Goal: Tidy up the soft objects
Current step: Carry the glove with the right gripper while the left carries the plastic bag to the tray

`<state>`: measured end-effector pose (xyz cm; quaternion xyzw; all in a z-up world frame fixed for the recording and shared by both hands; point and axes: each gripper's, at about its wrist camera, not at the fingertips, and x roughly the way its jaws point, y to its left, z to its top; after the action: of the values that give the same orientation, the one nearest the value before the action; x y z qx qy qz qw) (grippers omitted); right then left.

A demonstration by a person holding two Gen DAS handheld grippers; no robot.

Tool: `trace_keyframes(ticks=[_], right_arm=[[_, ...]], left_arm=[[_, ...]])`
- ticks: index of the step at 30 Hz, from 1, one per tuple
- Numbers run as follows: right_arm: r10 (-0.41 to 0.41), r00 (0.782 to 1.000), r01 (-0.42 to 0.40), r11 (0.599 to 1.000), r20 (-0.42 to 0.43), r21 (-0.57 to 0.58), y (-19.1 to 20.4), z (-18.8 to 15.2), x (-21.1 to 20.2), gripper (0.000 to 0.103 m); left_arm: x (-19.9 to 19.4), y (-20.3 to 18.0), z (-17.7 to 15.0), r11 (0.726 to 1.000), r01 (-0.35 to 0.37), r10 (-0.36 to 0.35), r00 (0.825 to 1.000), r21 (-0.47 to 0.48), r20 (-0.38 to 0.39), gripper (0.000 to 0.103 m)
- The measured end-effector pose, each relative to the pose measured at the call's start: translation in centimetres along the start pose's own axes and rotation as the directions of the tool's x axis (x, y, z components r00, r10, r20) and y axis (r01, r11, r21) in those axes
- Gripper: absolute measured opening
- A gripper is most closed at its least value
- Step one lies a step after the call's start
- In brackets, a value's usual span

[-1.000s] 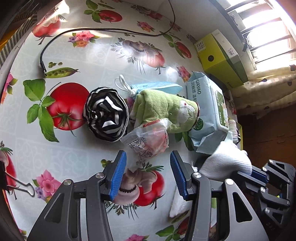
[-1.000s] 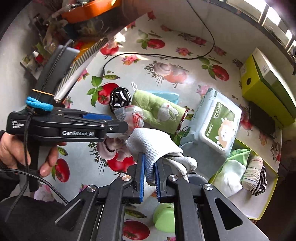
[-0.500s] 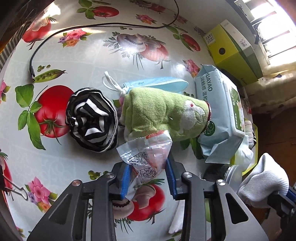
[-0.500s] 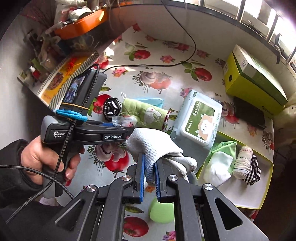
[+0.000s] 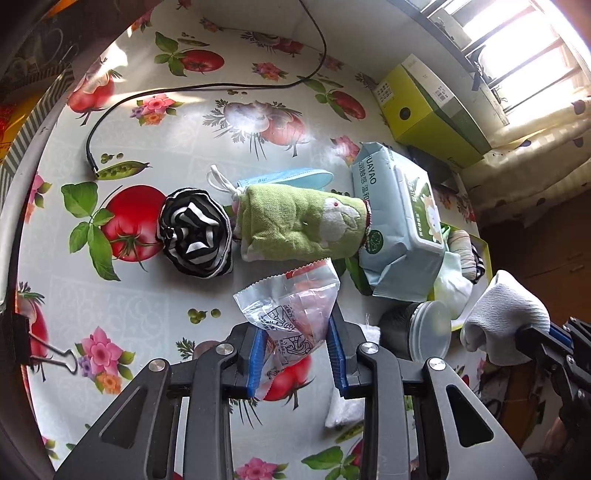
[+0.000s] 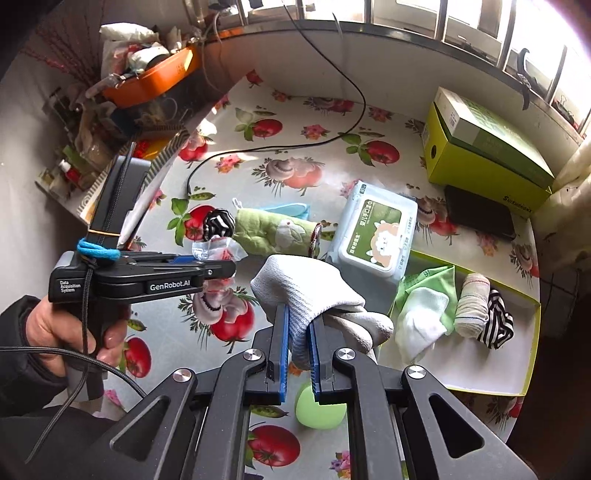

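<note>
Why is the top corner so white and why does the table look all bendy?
Left wrist view: sunlight through the barred window washes out the top right corner, and glare whitens patches of the glossy tomato-print tablecloth. Right wrist view: the same window burns white along the top. Both views: the fisheye lens curves straight edges and darkens the picture corners.

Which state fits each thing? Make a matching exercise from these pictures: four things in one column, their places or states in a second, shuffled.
Things:
1. grey work glove
2. clear plastic packet
3. striped roll
4. white cloth

States:
A. lying in the yellow-edged tray
B. clamped by the right gripper
C. lying on the tablecloth beside the green pouch
D. between the left gripper pads

Pairs: 1-B, 2-D, 3-C, 4-A
</note>
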<state>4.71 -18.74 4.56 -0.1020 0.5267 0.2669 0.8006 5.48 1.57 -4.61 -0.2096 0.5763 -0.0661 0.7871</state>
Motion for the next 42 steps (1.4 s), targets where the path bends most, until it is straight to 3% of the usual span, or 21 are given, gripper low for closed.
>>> trace_keyframes(ticks=[9,19,28,42], right_arm=[[0.085,0.995,-0.084,0.996,0.045,-0.027,-1.8,-0.9,-1.6,0.009],[0.141,0.985,-0.143,0.99,0.1,0.011,-6.5,-2.4,-2.6,0.009],[0.081,0.989,-0.102,0.98,0.125,0.17,-13.0,-5.3,-3.4,0.009],[-0.014,0.995,-0.019,0.941,0.097,0.338,-21.4,-8.6,-3.1,0.009]], left_arm=[[-3.0,-2.9,-1.1,0.999,-0.051,0.051,0.997,-0.009,0.058,0.031],[-4.3,-8.1,-1.5,0.994,-0.099,0.094,0.991,0.052,0.093,0.031],[-2.5,-13.6,-0.4,0.982,-0.083,0.074,0.996,0.172,0.054,0.031],[2.0,-22.0,0.8,0.937,-0.02,0.032,0.999,0.348,-0.029,0.031]])
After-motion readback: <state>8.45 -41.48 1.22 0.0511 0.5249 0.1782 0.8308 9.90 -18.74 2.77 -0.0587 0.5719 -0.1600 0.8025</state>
